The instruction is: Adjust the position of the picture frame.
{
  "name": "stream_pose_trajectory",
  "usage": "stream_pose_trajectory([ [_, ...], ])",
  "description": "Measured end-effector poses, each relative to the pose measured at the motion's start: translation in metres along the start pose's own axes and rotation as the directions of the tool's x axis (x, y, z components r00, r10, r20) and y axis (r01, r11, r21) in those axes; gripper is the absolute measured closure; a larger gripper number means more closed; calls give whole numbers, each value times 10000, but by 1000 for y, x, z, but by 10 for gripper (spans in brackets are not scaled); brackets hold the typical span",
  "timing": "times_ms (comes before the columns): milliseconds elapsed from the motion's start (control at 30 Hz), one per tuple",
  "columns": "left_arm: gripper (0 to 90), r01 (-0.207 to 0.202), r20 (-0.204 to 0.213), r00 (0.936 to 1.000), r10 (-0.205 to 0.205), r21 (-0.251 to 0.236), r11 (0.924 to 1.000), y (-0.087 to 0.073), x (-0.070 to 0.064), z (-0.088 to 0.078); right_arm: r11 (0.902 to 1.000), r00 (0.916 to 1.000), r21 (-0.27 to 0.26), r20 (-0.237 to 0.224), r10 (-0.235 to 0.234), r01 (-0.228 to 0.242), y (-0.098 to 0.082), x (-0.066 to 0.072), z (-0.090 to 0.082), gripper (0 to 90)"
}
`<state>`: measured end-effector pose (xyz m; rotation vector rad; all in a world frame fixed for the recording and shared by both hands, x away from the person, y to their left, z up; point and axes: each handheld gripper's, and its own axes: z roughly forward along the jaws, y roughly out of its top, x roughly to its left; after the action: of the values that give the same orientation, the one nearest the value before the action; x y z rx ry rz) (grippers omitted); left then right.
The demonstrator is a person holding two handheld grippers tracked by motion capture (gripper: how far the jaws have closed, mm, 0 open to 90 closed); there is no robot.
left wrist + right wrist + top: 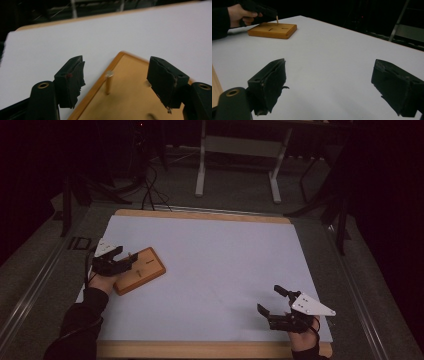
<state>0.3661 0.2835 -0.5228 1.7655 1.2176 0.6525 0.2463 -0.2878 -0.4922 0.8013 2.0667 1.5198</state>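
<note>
A flat wooden block (pixel 141 270) lies on the left part of the white sheet, and a thin wooden peg (pixel 129 256) stands upright near its left corner. My left gripper (pixel 125 257) hangs low over that corner. In the left gripper view the peg (pixel 109 82) stands between the jaws of the left gripper (pixel 116 62), with clear gaps on both sides and neither pad touching it. Dark slots mark the top of the block (pixel 272 30). At the front right my right gripper (pixel 268 299) rests open above bare sheet, with nothing between its jaws (pixel 329 62).
The white sheet (pixel 215 270) covers a wooden table whose edge (pixel 200 349) shows at the front. Beyond the far edge are a dark floor, white desk legs (pixel 201 175) and cables (pixel 150 190). A dark-sleeved hand (pixel 239 13) holds the left gripper.
</note>
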Motion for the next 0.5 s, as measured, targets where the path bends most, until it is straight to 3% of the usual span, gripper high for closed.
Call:
stream_pose_trajectory([
  [33,352,-17,-170,9999,19,112,9999,-1,0,2,10000,10000,-14,-49,51,-51,0,-1,0,121],
  [333,489,-16,-135,9999,25,657,9978,-6,3,13,9999,9999,51,-101,133,-132,-1,-2,1,122],
  [500,629,-67,-93,9999,74,750,9972,-7,3,16,9997,9996,101,-164,242,-240,-2,-3,1,122],
])
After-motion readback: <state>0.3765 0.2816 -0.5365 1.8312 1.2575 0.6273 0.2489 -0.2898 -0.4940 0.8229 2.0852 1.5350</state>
